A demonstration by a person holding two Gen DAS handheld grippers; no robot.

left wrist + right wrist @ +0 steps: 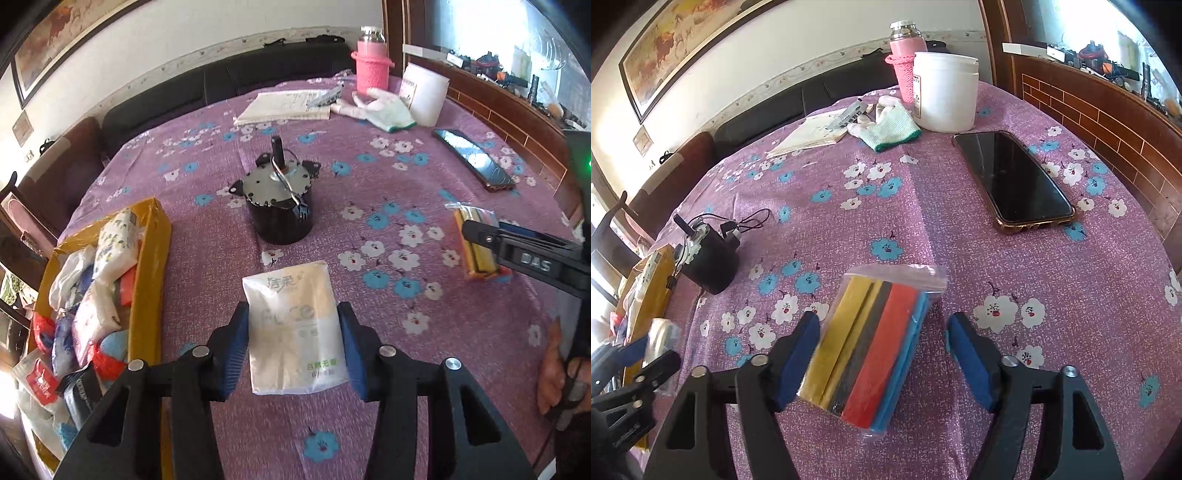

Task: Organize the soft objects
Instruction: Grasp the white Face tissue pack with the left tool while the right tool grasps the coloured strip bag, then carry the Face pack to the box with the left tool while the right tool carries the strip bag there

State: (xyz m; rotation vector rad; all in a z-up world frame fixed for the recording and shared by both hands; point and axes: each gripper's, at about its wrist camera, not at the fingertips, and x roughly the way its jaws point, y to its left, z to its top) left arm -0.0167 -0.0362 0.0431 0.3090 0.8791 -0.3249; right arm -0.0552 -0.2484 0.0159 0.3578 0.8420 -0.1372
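Note:
A white tissue pack [297, 326] lies on the purple flowered tablecloth between the blue pads of my left gripper [293, 347]; the pads touch its two sides. A clear bag of coloured cloth strips [866, 349] lies between the fingers of my right gripper [882, 360], which is open, with a gap on the right side. That bag also shows in the left wrist view [480, 243], under the right gripper's arm. A yellow box [147, 266] at the left holds several soft packs. A white glove [886, 123] lies at the far side.
A black motor [280, 199] stands mid-table, also in the right wrist view [707, 258]. A phone [1015, 181], a white tub [943, 96], a pink-sleeved bottle [905, 62] and papers [286, 107] are further back. A wooden ledge runs along the right.

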